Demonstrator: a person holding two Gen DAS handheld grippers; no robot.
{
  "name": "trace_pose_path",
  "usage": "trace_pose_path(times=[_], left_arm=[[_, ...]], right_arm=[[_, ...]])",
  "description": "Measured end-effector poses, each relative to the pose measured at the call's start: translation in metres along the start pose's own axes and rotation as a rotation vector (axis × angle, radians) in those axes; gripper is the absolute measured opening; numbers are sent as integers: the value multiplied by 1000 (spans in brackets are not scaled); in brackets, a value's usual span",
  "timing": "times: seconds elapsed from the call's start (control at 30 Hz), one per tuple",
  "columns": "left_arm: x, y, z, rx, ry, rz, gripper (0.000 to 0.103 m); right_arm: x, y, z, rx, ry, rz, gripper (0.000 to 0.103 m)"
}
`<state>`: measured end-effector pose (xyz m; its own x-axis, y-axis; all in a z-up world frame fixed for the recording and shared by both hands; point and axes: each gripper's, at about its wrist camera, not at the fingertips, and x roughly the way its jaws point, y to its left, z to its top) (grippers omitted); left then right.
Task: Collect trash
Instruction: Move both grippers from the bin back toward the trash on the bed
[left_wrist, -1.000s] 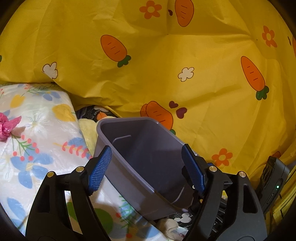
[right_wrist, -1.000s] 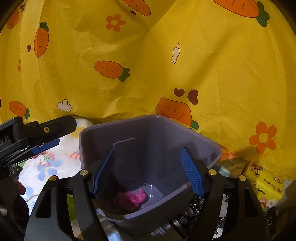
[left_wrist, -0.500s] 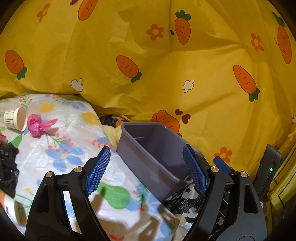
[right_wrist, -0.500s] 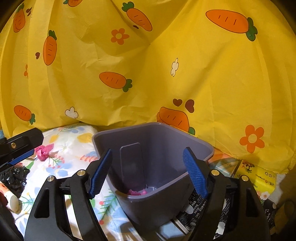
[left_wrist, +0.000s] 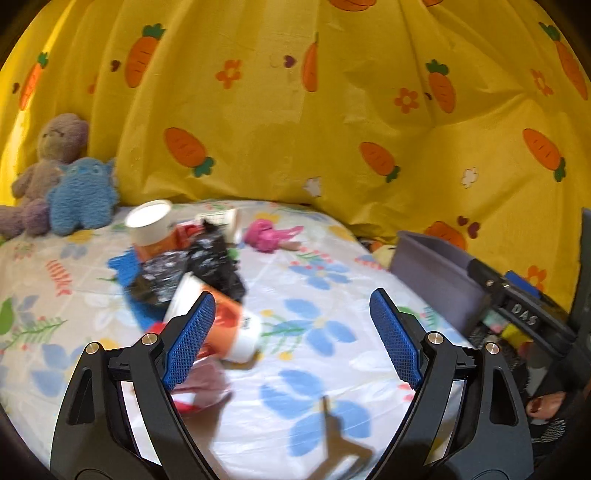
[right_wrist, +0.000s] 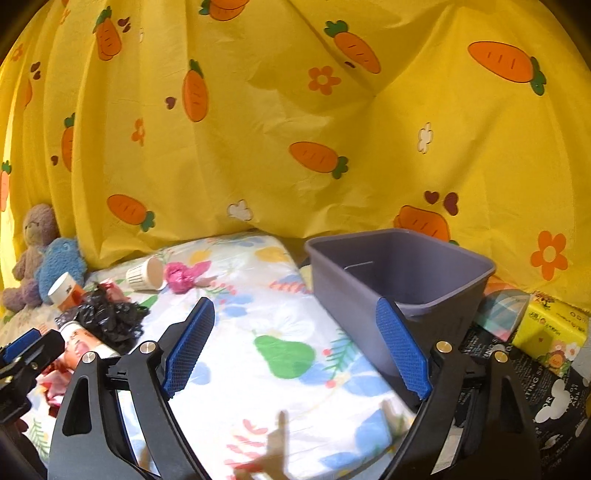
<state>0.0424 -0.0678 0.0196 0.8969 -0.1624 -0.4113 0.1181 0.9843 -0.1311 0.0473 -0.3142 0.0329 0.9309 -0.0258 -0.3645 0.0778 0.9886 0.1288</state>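
The left gripper (left_wrist: 291, 339) hangs over a surface covered with a white flowered sheet (left_wrist: 314, 373). Its blue fingers (left_wrist: 395, 339) stand wide apart and have just been opening further; nothing is between them and they hold nothing. The right gripper (right_wrist: 295, 347) is in the same state: its fingers (right_wrist: 402, 350) are wide apart, have just been opening, and grip nothing. In the right wrist view the right finger is seen in front of the near wall of the grey bin (right_wrist: 399, 273), but I cannot tell if it touches that wall.

The trash lies in a loose group on the left part of the sheet. There is a crumpled black plastic bag (left_wrist: 199, 266), and an orange and white paper cup (left_wrist: 218, 325) lies on its side just in front of it, partly behind the left finger. A second orange and white cup (left_wrist: 149, 225) stands behind the bag. A small ribbed paper cup (right_wrist: 146, 274) lies on its side near the yellow carrot curtain (left_wrist: 295, 110), and a crumpled pink wrapper (left_wrist: 267, 236) lies just beside it. Some red and white paper (left_wrist: 199, 387) is at the near left edge, blurred.

The grey bin stands at the right end of the sheet, upright and open at the top, well apart from the trash. Two plush toys, one mauve (left_wrist: 51, 147) and one blue (left_wrist: 83, 195), sit against the curtain at the far left.
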Motion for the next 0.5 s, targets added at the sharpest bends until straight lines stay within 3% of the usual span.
trace_pose_path(times=[0.1, 0.2, 0.5], left_arm=[[-1, 36, -16, -24, 35, 76, 84], [3, 62, -29, -52, 91, 99, 84], [35, 87, -46, -118, 231, 22, 83]], right_arm=[[3, 31, -10, -27, 30, 64, 87], [6, 60, -20, -52, 65, 131, 87], [14, 120, -35, -108, 133, 238, 88]])
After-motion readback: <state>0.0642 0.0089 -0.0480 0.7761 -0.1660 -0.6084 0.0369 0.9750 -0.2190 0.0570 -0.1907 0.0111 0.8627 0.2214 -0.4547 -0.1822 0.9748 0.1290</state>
